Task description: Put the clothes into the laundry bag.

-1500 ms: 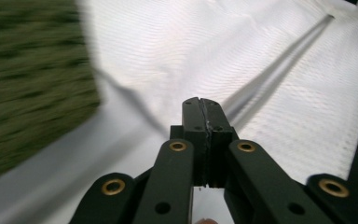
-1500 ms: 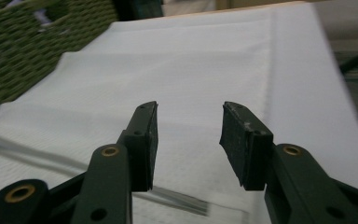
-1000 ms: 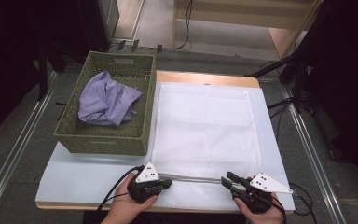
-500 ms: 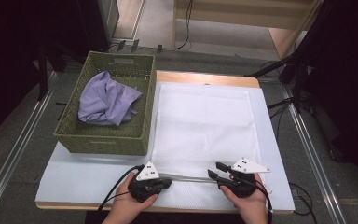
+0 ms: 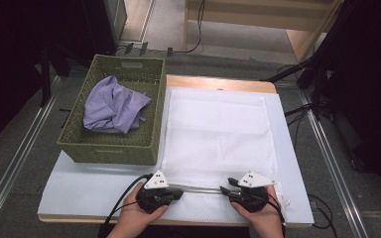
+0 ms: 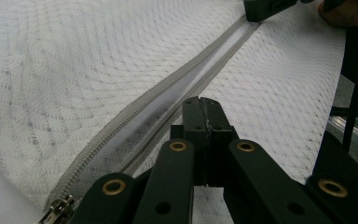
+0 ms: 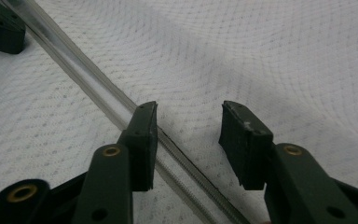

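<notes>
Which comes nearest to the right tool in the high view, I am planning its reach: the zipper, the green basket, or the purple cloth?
From the right tool:
1. Zipper, right beside its tips, on the white mesh bag.
2. Green basket, to the far left.
3. Purple cloth, inside that basket, farther back.

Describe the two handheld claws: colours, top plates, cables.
Both the left claw and the right claw are black, each topped by a pale grey three-cornered plate with small dark dots. Brass rivets dot the jaw links. A black cable trails from the left one.
</notes>
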Motion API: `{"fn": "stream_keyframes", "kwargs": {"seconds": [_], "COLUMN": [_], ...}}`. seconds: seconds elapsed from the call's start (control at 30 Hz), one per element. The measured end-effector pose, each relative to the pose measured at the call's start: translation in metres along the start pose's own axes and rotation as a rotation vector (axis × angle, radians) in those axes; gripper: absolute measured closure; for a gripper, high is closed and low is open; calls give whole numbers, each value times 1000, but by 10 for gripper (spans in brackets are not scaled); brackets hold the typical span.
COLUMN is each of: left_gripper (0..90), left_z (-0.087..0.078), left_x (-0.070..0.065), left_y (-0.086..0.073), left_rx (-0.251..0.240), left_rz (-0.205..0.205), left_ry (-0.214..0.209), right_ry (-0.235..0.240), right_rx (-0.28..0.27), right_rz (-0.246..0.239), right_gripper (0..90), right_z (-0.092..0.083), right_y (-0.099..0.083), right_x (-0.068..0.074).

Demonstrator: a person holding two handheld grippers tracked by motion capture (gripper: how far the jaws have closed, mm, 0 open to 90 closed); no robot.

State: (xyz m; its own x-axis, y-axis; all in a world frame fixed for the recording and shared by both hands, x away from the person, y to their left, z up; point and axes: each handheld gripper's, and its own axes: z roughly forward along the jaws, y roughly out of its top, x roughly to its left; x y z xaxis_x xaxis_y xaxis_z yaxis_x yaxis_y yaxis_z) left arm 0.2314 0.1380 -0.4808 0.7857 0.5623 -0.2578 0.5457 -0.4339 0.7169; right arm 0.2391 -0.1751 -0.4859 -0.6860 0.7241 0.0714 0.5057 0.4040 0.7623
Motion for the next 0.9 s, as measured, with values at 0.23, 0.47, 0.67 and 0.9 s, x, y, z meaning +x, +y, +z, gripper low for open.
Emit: {"fn": "stream_keyframes", "kwargs": {"seconds": [0.23, 0.47, 0.67, 0.9], "left_gripper": [900, 900, 898, 899], "left_z": [0, 0, 0, 0], "left_x": [-1, 3, 2, 4], "left_y": [0, 1, 1, 2], "left_rx": [-3, 7, 5, 13], "left_rz": [4, -13, -6, -23], "left_ry": [3, -21, -21, -35], "right_ry": [-21, -37, -64, -19], "right_rx": [22, -113, -32, -24], "right_rz": [4, 142, 176, 116], "right_gripper": [892, 893, 819, 483], "right_z": [-2, -1, 33, 22], "right_y": [4, 32, 29, 21], "right_x": [-5, -23, -36, -38]}}
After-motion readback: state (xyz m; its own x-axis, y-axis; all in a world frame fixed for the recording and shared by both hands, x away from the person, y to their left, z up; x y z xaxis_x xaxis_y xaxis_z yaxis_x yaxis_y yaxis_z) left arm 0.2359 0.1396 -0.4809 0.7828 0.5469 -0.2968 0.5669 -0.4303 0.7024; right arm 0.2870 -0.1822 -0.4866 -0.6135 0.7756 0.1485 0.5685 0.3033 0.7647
